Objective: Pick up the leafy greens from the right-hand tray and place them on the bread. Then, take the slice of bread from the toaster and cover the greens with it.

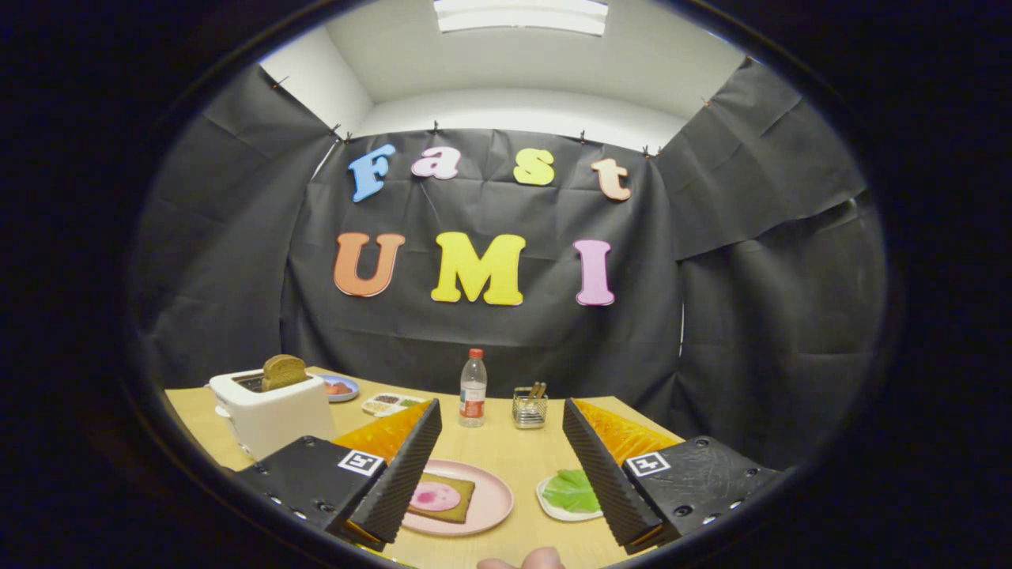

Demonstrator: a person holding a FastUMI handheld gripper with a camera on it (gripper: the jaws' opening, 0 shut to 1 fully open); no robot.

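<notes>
While the gripper [500, 466] hovers with fingers spread wide and empty, steer it toward the leafy greens [571, 490] on the small white tray [553, 510]. Close on the leaf's centre, then lift cleanly toward the bread [443, 499] on the pink plate [490, 494].

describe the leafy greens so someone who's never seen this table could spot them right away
On the light wooden table, look past the open gripper, its fingers holding nothing. Beside the round pink plate of topped bread sits a small white tray holding the flat green leafy greens, the sole bright green item nearby.

Greens [571, 490] right of bread [443, 499] — toaster [271, 411] behind-left
</notes>
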